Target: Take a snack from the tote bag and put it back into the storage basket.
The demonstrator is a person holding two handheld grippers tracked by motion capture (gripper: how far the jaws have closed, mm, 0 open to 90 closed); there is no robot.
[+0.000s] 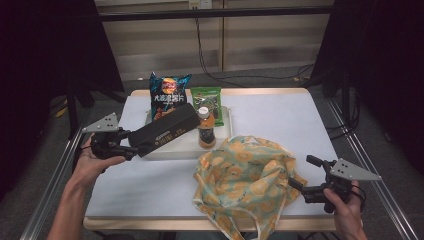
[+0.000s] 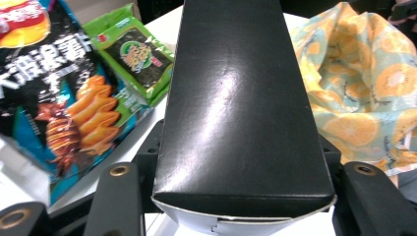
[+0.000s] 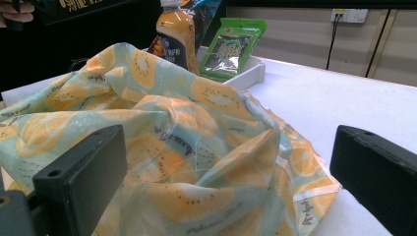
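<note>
Gripping a long black box (image 1: 162, 130) by one end, the left claw (image 1: 131, 148) is holding it lifted off the bench (image 1: 280, 115), its jaws clamped on the box's two sides. In the high view the box is slanting from the claw, at the left edge of the bench, up and rightward over the white tray (image 1: 170, 149), its far end lying near the bottle (image 1: 205, 128). In the left gripper view the box (image 2: 239, 98) is running straight out between the two black jaws (its near end flap showing a pale edge).

Standing in the tray behind the box are a blue-and-black chip bag (image 1: 169, 92), a green snack packet (image 1: 207, 100) beside it, and the orange-capped bottle of amber drink at the tray's right front.

A fabric bag (image 1: 245, 177) printed with orange slices is lying crumpled on the front right of the bench, just in front of the tray, one part hanging over the front edge.

The right claw (image 1: 300, 175) is resting low at the bag's right side, pointing into it, with its jaws standing well apart. In the right gripper view the bag's cloth (image 3: 196, 162) is lying between and ahead of the jaws; whether either pad is touching the cloth cannot be told.
</note>
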